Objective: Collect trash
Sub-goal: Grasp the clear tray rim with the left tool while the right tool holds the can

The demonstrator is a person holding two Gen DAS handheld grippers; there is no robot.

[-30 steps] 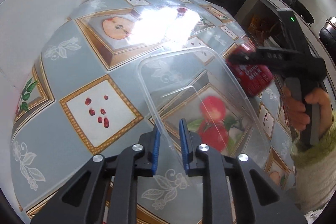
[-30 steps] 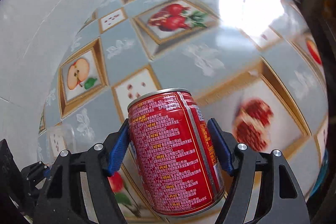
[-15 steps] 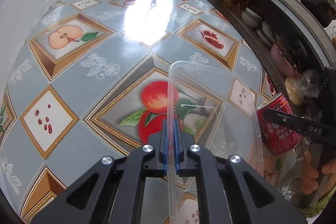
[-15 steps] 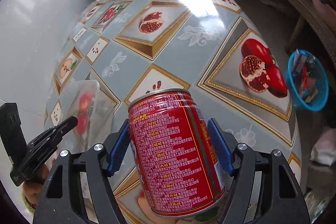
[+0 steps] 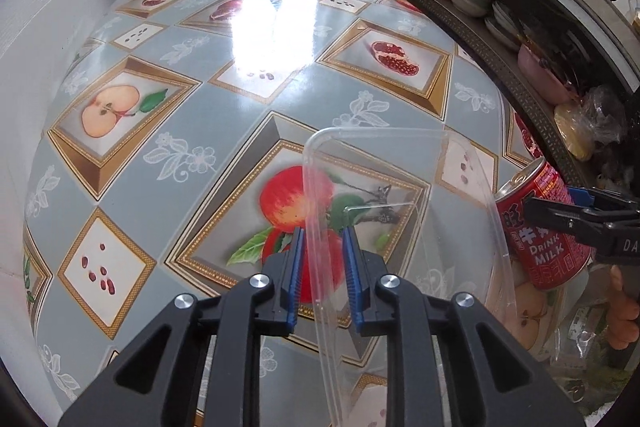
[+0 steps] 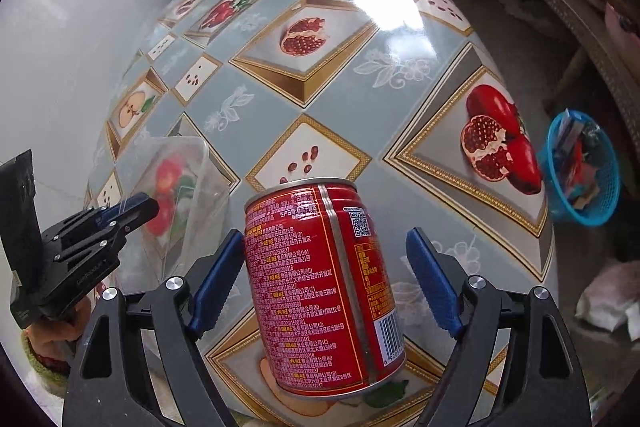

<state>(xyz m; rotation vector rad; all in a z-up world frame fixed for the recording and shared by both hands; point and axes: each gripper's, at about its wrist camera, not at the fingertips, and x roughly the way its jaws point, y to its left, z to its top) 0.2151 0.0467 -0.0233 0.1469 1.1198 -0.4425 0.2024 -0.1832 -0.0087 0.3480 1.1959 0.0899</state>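
A clear plastic container (image 5: pixel 400 211) is on the fruit-patterned tablecloth (image 5: pixel 192 115); its rim passes between the fingers of my left gripper (image 5: pixel 322 267), whose jaws stand apart and do not pinch it. A red milk-drink can (image 6: pixel 324 283) stands between the fingers of my right gripper (image 6: pixel 324 275), whose jaws are open with gaps on both sides. The can (image 5: pixel 540 227) also shows at the right of the left wrist view, beside the container. The container (image 6: pixel 180 187) and left gripper (image 6: pixel 120 215) show at the left of the right wrist view.
A blue basket (image 6: pixel 580 167) holding scraps sits on the floor beyond the table's right edge. Shelves with bowls and dishes (image 5: pixel 500 11) run along the right side. A white wall (image 5: pixel 48 7) borders the table's left.
Both grippers have opened: the left jaws were shut on the container rim, the right jaws were shut on the can. The can now stands lower, near the table's front edge.
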